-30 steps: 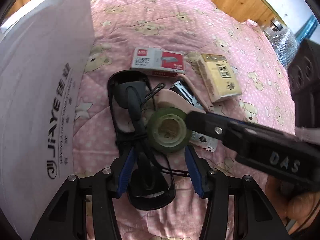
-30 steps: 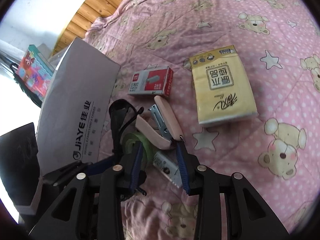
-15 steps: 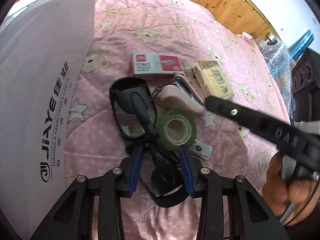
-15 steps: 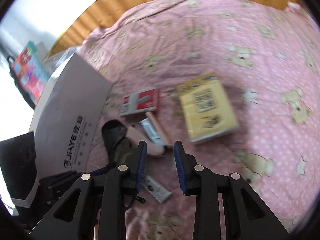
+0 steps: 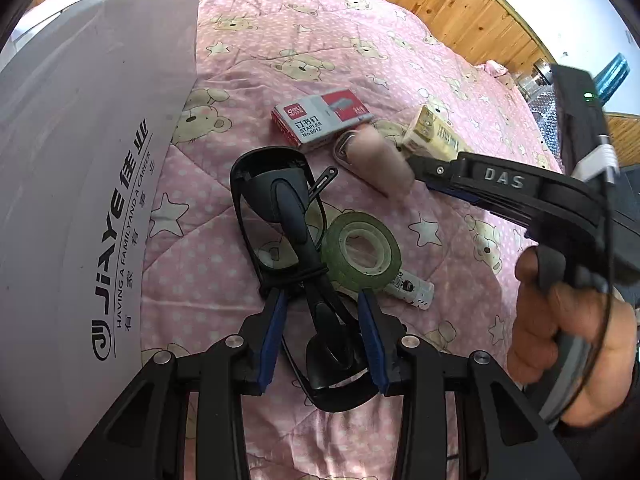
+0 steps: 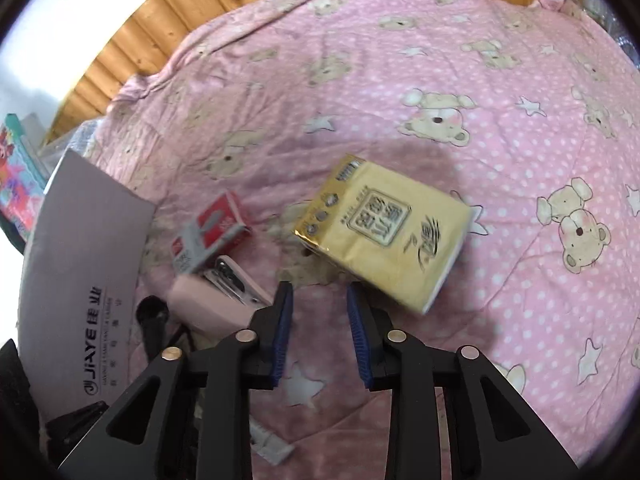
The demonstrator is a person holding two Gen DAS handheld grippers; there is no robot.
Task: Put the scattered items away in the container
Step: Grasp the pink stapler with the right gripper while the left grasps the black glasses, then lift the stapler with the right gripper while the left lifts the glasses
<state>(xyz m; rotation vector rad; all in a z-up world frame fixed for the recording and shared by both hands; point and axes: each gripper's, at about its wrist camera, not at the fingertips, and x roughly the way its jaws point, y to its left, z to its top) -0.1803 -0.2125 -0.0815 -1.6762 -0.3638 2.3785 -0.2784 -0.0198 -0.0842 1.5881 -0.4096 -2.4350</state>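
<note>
- Left hand-held gripper [image 5: 323, 320]: fingers spread, straddling the black glasses [image 5: 288, 240] on the bed [image 5: 360, 40]; nothing pinched.
- Glasses look light, stiff and fragile; take the folded temples, not the lenses (tape roll [image 5: 361, 250] touches them).
- Right hand-held gripper [image 6: 319, 326]: spread, empty; tissue pack [image 6: 384, 232] just ahead.

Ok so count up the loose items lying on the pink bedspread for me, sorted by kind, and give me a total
Glasses: 1, black
Tape roll: 1, green
Stapler: 1, pink
Staples box: 1, red and grey
Tissue pack: 1, yellow
Small white tube: 1
Total: 6
</note>
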